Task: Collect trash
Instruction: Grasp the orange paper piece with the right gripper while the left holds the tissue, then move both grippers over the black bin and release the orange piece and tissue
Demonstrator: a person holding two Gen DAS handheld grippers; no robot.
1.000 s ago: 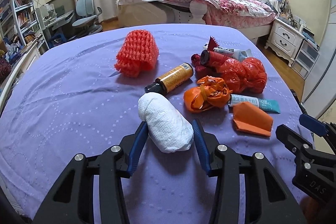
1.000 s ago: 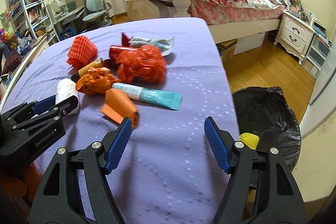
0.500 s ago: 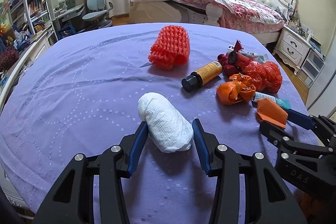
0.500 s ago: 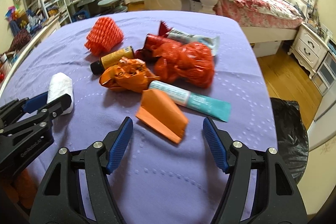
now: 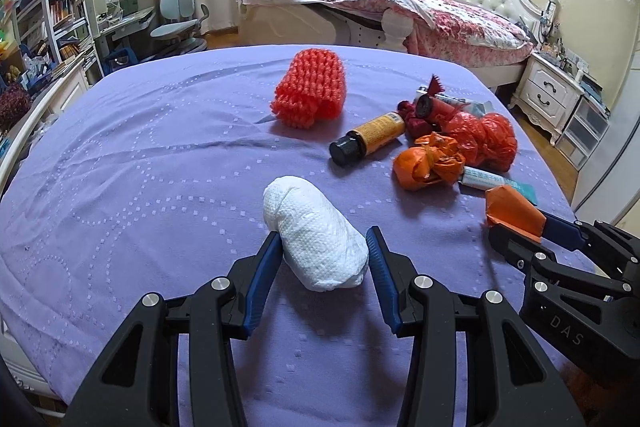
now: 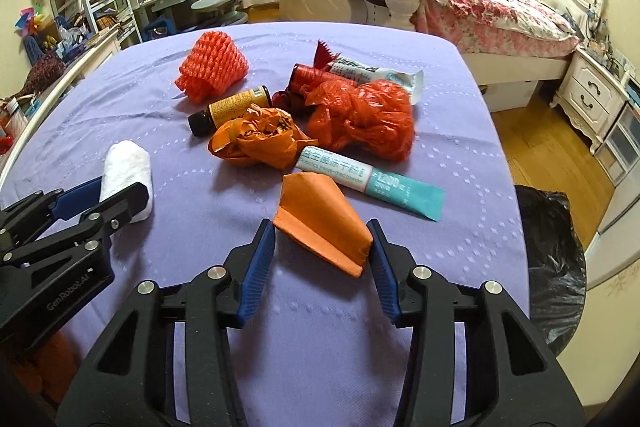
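Observation:
My left gripper point(image 5: 322, 247) is shut on a white paper towel wad point(image 5: 316, 237), which also shows in the right wrist view point(image 6: 126, 171). My right gripper point(image 6: 322, 239) has its jaws around a folded orange paper point(image 6: 322, 223), touching both sides of it on the purple cloth. Further out lie a crumpled orange bag point(image 6: 256, 139), a red plastic bag point(image 6: 364, 119), a teal-white sachet point(image 6: 368, 183), a brown bottle point(image 6: 230, 109) and a red foam net point(image 6: 212, 67). A black trash bag point(image 6: 548, 267) stands on the floor at the right.
The table point(image 5: 140, 167) is covered in purple cloth. A bed point(image 5: 420, 11) lies behind it, a nightstand point(image 5: 548, 95) at the right, and a bookshelf point(image 5: 48, 15) and desk chair point(image 5: 180, 23) at the left.
The right gripper moved forward from the table's edge near the trash bag to the orange paper and closed around it. The left gripper kept hold of the paper towel wad.

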